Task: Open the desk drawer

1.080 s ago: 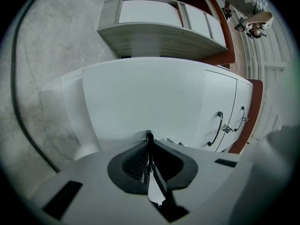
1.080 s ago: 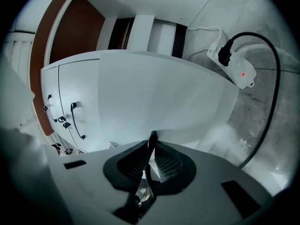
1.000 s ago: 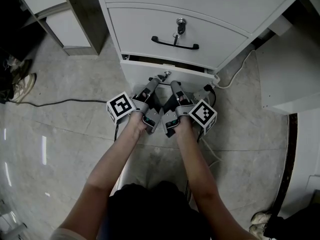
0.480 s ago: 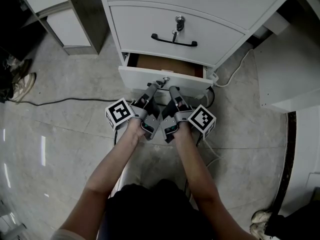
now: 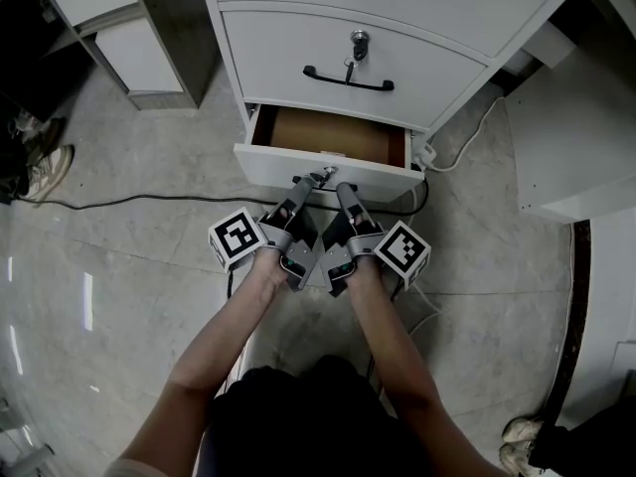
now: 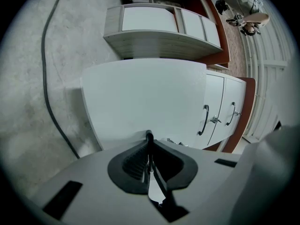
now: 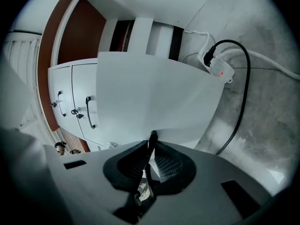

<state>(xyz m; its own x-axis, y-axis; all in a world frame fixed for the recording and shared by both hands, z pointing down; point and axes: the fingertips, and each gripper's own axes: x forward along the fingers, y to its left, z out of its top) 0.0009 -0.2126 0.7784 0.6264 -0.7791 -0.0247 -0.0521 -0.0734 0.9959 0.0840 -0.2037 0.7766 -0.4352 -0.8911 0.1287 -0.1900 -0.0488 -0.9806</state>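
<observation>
The white desk's bottom drawer (image 5: pixel 328 167) stands partly pulled out, and its brown inside (image 5: pixel 328 135) shows. My left gripper (image 5: pixel 304 181) and right gripper (image 5: pixel 344 187) sit side by side at the middle of the drawer front, just under its small key (image 5: pixel 328 173). Both are shut on the drawer's thin black handle, which the jaws mostly hide from above. In the left gripper view the handle (image 6: pixel 149 136) shows as a black strip pinched by the left gripper (image 6: pixel 149 146) against the white front (image 6: pixel 145 95). The right gripper (image 7: pixel 151 149) pinches the handle (image 7: pixel 153 135) likewise.
Above is the shut middle drawer with a black handle (image 5: pixel 348 79) and a key (image 5: pixel 359 40). A white power strip (image 5: pixel 428 155) with cables lies on the floor at the right. A black cable (image 5: pixel 119 204) crosses the floor at left. A shoe (image 5: pixel 45 172) lies far left.
The bottom drawer has slid out toward the person, from a narrow gap to a wide opening that shows its brown inside. Both grippers have drawn back with it, still on the handle.
</observation>
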